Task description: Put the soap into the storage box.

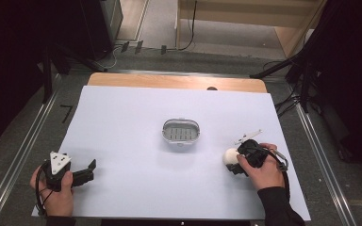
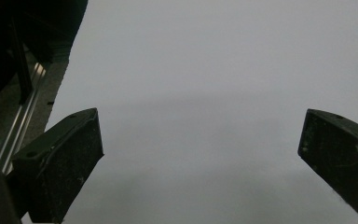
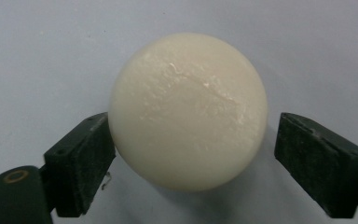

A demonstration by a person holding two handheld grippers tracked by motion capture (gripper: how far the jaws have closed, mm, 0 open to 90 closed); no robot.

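My left gripper (image 1: pixel 92 168) rests low at the sheet's near left corner, jaws wide and empty, parked out of the way. The small grey dish (image 1: pixel 182 131) sits mid-table, likely the soap's home. On the right, the round white soap (image 3: pixel 188 111) lies on the sheet between my right gripper's (image 3: pixel 193 161) jaws: one pad touches, the other stands just off, so no grip yet.
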